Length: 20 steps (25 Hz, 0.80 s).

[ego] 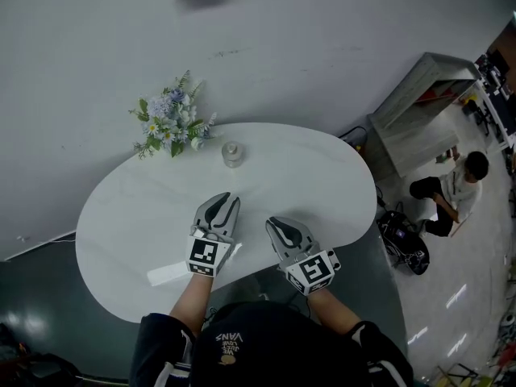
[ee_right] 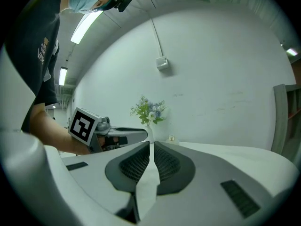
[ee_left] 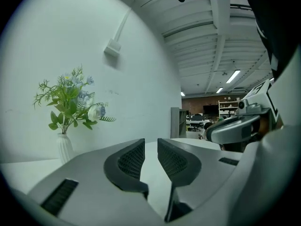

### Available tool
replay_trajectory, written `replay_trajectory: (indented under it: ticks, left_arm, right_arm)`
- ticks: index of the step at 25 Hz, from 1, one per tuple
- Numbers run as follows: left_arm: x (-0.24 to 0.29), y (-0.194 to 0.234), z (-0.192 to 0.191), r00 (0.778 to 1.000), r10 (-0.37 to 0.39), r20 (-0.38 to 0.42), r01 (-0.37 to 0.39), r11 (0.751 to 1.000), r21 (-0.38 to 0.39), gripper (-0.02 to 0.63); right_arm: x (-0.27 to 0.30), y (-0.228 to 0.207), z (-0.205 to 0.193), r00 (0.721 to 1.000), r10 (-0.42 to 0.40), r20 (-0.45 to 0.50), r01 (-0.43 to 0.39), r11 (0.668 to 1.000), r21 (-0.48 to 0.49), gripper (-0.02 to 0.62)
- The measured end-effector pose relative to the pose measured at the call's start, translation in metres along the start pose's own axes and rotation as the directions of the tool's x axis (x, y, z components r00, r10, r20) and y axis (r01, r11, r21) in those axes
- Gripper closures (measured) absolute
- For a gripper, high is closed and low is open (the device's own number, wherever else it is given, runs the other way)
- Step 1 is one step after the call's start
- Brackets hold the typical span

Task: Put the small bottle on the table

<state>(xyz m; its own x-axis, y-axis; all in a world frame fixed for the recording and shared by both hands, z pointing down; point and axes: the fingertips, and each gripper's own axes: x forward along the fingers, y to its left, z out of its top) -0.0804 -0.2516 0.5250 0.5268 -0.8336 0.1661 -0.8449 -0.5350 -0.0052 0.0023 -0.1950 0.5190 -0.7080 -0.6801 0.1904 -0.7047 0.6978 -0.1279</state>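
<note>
The small clear bottle (ego: 232, 153) stands upright on the white table (ego: 121, 216), toward the far side and just right of the flowers. It also shows small and distant past the right jaws as the bottle (ee_right: 172, 138). Both grippers hover side by side over the table's near half, well short of the bottle. My left gripper (ego: 227, 200) (ee_left: 150, 147) has a narrow gap between its jaws, and only the tabletop shows through it. My right gripper (ego: 275, 223) (ee_right: 150, 147) has its jaws almost together, with nothing held.
A white vase of blue and white flowers (ego: 172, 125) (ee_left: 70, 102) stands at the table's back left, against the wall. A white strip (ego: 168, 274) lies near the front edge. To the right, off the table, are a grey cabinet (ego: 411, 119), a black bag (ego: 407, 244) and a seated person (ego: 451, 192).
</note>
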Motion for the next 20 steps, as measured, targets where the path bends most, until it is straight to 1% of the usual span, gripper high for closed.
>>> replay_trajectory:
  ticks: [4,8,14,20]
  left_arm:
    - [-0.028,-0.023,0.001,1.000,-0.002,-0.009,0.002,1.000,0.014,0.536]
    - [-0.054,-0.039,0.002,1.000,0.008,-0.004,-0.008,1.000,0.005,0.563]
    - [-0.088,-0.065,0.009,1.000,0.022,0.012,-0.022,1.000,0.007,0.581]
    - [-0.117,-0.094,0.015,0.999,0.025,0.021,-0.025,1.000,0.009,0.586]
  right_arm:
    - [-0.018,0.012,0.004,1.000,0.008,0.019,-0.007,1.000,-0.019,0.535]
    - [-0.036,0.029,0.002,1.000,0.022,0.022,-0.021,0.999,-0.036,0.535]
    - [-0.064,0.046,-0.006,0.999,0.035,0.017,-0.034,0.998,-0.045,0.537]
    - [-0.090,0.062,-0.007,0.998,0.053,0.024,-0.051,0.997,-0.062,0.537]
